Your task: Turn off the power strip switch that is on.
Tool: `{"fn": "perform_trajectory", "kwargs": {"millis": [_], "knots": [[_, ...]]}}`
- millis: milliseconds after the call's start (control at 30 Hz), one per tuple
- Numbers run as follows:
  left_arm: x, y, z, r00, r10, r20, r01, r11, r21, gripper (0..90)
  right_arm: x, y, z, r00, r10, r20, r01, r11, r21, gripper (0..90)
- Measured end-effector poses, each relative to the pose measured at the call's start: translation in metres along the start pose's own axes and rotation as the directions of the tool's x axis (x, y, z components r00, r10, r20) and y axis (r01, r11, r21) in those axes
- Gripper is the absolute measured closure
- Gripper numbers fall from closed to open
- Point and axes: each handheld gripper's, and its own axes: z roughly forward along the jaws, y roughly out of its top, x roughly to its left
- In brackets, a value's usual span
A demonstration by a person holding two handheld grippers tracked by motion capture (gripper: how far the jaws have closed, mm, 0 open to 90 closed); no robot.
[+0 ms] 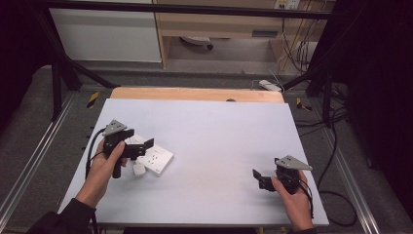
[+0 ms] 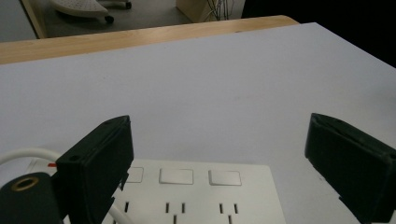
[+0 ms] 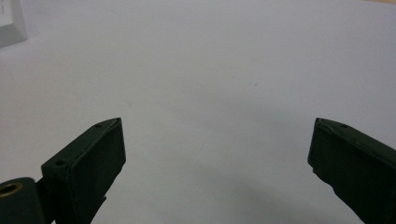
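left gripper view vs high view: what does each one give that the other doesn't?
Left gripper view alone: the power strip's three switch buttons and socket slots up close, with the left gripper's jaws wide apart above it, nothing between them. High view alone: both hands, the right gripper over bare table, a small white plug beside the strip, and the floor and cables around. Shared: strip, white tabletop, wooden far edge.

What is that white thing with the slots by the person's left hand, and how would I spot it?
Start at the pale grey table top and look to its left side, beside the left gripper. There lies a flat white plastic power strip, rectangular. A row of square buttons above pairs of plug slots sets it apart from the small white plug nearby.
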Motion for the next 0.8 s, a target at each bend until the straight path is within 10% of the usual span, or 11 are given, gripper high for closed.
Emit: {"fn": "perform_trajectory", "kwargs": {"millis": [800], "knots": [[0.0,-0.012,-0.048,0.9998,-0.021,0.004,0.022,0.9986,-0.048,6.7,0.0,0.0,0.001,1.0,-0.003,0.002,0.003,1.0,0.004,4.5]]}}
